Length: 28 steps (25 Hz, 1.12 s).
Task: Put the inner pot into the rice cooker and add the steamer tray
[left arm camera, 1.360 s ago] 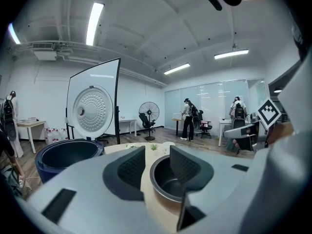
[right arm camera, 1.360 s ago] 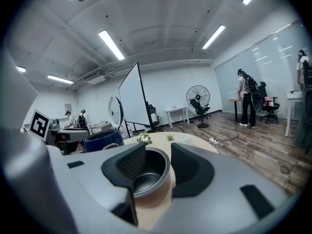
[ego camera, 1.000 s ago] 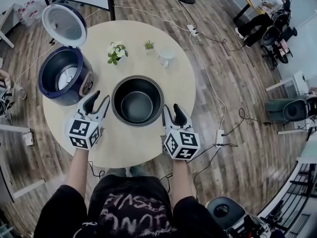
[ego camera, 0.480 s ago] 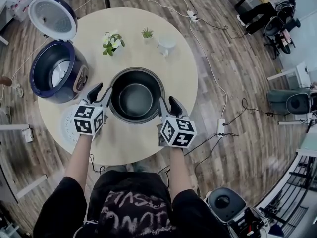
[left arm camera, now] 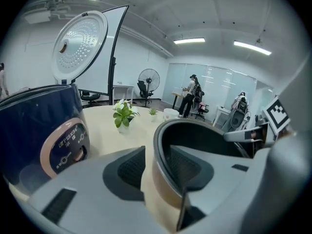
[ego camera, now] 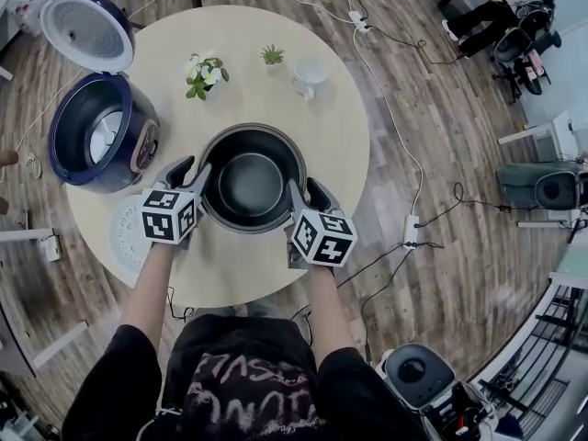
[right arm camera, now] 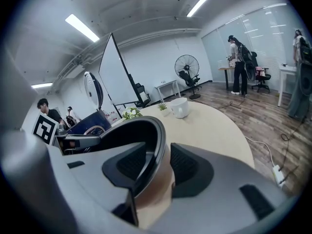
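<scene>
The dark inner pot (ego camera: 250,180) stands upright in the middle of the round table (ego camera: 340,127). My left gripper (ego camera: 188,180) straddles its left rim, one jaw inside and one outside, with a gap at the outer pad (left arm camera: 127,167). My right gripper (ego camera: 303,200) straddles the right rim the same way. Its jaws have just been closing a little, and the outer pad (right arm camera: 187,162) still stands off the wall. The blue rice cooker (ego camera: 96,141) sits at the table's left with its lid (ego camera: 87,30) up. A white steamer tray (ego camera: 124,237) lies flat beside the left gripper, partly hidden.
A flowering plant (ego camera: 204,73), a tiny potted plant (ego camera: 272,58) and a white cup (ego camera: 308,76) stand at the table's far side. Cables (ego camera: 395,154) run over the wooden floor to the right. The person's body is at the near table edge.
Both grippers have sunk and moved in from beside the pot onto its rim, which now sits between each pair of jaws. The pot has not moved.
</scene>
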### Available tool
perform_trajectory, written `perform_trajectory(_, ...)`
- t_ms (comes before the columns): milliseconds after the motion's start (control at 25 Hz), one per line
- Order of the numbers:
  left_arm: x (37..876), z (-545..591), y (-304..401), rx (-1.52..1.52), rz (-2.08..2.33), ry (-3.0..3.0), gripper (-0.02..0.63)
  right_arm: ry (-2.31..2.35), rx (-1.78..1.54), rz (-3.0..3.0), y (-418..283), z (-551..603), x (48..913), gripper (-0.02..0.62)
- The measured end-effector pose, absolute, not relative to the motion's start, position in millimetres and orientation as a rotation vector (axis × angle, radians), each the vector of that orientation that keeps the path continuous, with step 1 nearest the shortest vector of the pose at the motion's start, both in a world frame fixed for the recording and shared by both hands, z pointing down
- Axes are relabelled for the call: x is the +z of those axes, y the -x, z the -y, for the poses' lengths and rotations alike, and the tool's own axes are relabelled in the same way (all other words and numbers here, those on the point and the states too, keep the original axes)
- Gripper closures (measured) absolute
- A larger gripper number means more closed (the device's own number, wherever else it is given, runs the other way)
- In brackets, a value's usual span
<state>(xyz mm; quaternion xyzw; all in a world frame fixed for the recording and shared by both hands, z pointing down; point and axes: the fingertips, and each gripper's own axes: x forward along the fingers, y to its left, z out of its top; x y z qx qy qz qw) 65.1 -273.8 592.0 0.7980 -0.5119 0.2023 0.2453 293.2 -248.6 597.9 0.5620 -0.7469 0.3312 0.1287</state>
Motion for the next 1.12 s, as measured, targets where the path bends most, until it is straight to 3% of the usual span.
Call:
perform_trajectory(440,606.3,275.2,-76.9,0.581,1.353,-2.125,0.482,-1.616,0.997,2.158,-288.8,252.3,607.1,0.482)
perform_trajectory(1120,573.6,262.6,-71.6,0.306,1.476,-2.094,0.537,-1.711,0.946,2.221,-290.9,239.7,584.4,0.512)
